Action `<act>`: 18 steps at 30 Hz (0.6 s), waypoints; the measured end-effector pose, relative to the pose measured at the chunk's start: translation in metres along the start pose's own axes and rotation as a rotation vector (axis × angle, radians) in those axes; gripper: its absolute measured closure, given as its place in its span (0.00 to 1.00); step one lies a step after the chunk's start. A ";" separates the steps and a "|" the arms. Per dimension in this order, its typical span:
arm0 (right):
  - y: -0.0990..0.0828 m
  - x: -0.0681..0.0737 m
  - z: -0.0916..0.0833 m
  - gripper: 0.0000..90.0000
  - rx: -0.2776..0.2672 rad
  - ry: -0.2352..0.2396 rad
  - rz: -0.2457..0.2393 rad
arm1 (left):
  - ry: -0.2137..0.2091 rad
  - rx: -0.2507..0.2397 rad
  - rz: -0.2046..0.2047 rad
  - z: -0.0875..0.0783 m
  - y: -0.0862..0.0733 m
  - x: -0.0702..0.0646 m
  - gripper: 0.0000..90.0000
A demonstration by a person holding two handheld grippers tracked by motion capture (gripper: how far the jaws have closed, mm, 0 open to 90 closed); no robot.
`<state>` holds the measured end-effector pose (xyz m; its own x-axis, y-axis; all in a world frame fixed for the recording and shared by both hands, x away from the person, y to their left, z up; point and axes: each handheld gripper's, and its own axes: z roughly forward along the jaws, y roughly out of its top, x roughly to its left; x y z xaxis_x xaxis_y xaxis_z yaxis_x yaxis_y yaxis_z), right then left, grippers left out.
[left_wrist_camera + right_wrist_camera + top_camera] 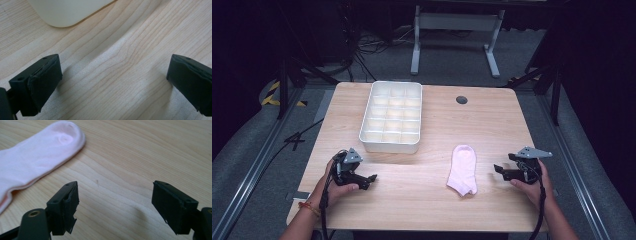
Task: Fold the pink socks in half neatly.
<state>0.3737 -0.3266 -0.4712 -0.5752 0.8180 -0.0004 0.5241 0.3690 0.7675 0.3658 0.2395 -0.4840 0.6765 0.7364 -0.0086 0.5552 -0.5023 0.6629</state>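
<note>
The right tool (501, 171), jaws apart and empty, sits just beside the pink sock (462, 169), whose long axis crosses its line of reach; the left tool (368, 180), also gaping, is well apart.

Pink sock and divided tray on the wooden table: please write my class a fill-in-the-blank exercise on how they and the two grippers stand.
1. The sock lying flat on the table is coloured ____.
2. The sock lies nearer to the ____ gripper than to the other gripper.
3. The white tray is split into small compartments, and every one of them is ____.
4. Both grippers have their jaws ____, with nothing between them.

Missing words: pink; right; empty; open
</note>
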 end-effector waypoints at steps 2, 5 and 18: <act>0.003 0.005 -0.001 0.30 -0.010 0.010 -0.015 | 0.000 0.000 0.000 0.000 0.000 0.000 0.00; 0.010 0.016 0.001 0.31 -0.027 0.036 -0.046 | 0.000 0.000 0.000 0.000 0.000 0.000 0.00; 0.022 0.047 0.012 0.35 -0.028 0.120 -0.116 | 0.000 0.000 0.000 0.000 0.000 0.000 0.00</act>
<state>0.3656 -0.2750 -0.4618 -0.7026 0.7115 -0.0144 0.4335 0.4439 0.7842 0.3659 0.2395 -0.4840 0.6768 0.7361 -0.0086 0.5552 -0.5027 0.6626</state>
